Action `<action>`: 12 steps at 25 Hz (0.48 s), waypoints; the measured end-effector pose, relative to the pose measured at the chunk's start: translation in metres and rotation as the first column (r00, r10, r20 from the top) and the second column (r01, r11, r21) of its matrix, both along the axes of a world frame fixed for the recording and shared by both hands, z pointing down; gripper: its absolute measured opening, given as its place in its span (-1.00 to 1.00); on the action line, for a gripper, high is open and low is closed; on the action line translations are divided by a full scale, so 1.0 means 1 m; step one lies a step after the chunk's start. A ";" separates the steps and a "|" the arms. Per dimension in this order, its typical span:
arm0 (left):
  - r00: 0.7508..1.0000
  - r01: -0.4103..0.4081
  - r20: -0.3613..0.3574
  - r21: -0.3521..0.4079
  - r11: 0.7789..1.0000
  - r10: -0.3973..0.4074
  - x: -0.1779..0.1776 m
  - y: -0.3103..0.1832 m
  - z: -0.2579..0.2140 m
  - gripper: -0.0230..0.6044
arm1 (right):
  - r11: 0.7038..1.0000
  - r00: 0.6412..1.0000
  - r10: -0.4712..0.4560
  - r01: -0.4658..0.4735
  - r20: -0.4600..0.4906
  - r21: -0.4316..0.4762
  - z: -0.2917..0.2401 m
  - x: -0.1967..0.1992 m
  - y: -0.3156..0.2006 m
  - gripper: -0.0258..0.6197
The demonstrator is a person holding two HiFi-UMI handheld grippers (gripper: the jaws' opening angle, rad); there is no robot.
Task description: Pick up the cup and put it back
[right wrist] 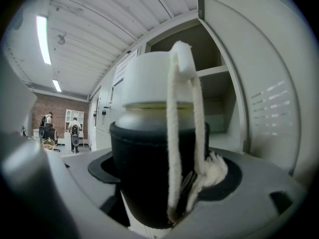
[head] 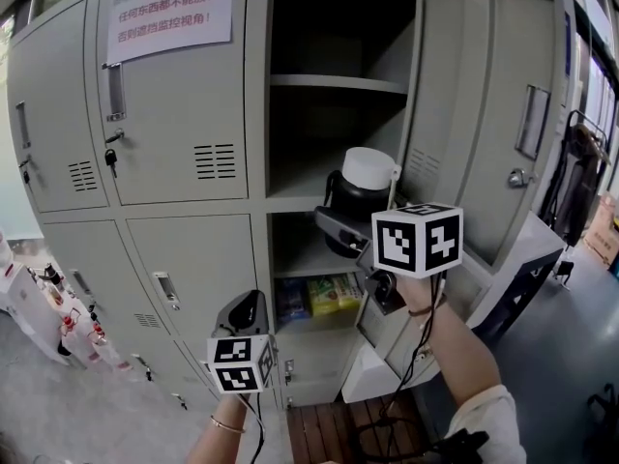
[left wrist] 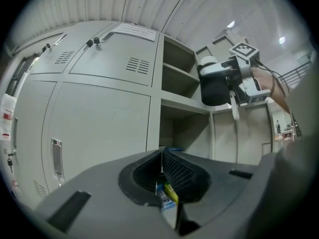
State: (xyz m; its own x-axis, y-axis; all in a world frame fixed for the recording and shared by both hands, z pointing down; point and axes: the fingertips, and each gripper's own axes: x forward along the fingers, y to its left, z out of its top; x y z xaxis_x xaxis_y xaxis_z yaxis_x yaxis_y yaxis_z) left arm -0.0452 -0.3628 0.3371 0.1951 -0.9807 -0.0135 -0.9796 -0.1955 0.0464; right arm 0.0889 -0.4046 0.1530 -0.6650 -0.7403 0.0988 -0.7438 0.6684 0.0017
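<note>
Head view: we record the right gripper (head: 350, 228) closed on the cup (head: 366, 184), which it holds up just in front of the open locker (head: 257, 114), at mid-height. The left gripper (head: 242, 309) hangs lower and well apart from it.

Left gripper view: we note its jaws are pressed together with nothing between them.

Right gripper view: the jaws clamp the cup's black sleeve (right wrist: 144, 168) from both sides. The white lid (right wrist: 149, 81) is on, and a white cord (right wrist: 173, 148) hangs down the front.
</note>
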 end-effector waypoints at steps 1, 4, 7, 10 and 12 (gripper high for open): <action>1.000 -0.001 0.001 0.001 1.000 0.001 0.000 0.000 -0.001 -0.89 | 1.000 1.000 -0.004 0.004 0.003 0.000 -0.005 -0.002 -0.001 0.38; 1.000 -0.005 0.001 0.006 1.000 0.005 0.000 -0.001 -0.004 -0.89 | 1.000 1.000 -0.009 0.009 0.003 0.007 -0.018 -0.007 -0.007 0.38; 1.000 -0.010 0.001 0.006 1.000 0.010 0.002 -0.001 -0.004 -0.89 | 1.000 1.000 -0.005 0.005 -0.004 0.021 -0.029 -0.012 -0.014 0.38; 1.000 -0.015 0.003 0.005 1.000 0.015 0.002 -0.002 -0.003 -0.89 | 0.999 1.000 0.006 -0.006 -0.003 0.035 -0.040 -0.015 -0.024 0.38; 1.000 -0.016 0.000 0.007 1.000 0.016 0.001 -0.003 -0.003 -0.89 | 0.999 1.000 0.015 -0.015 -0.005 0.036 -0.045 -0.018 -0.034 0.38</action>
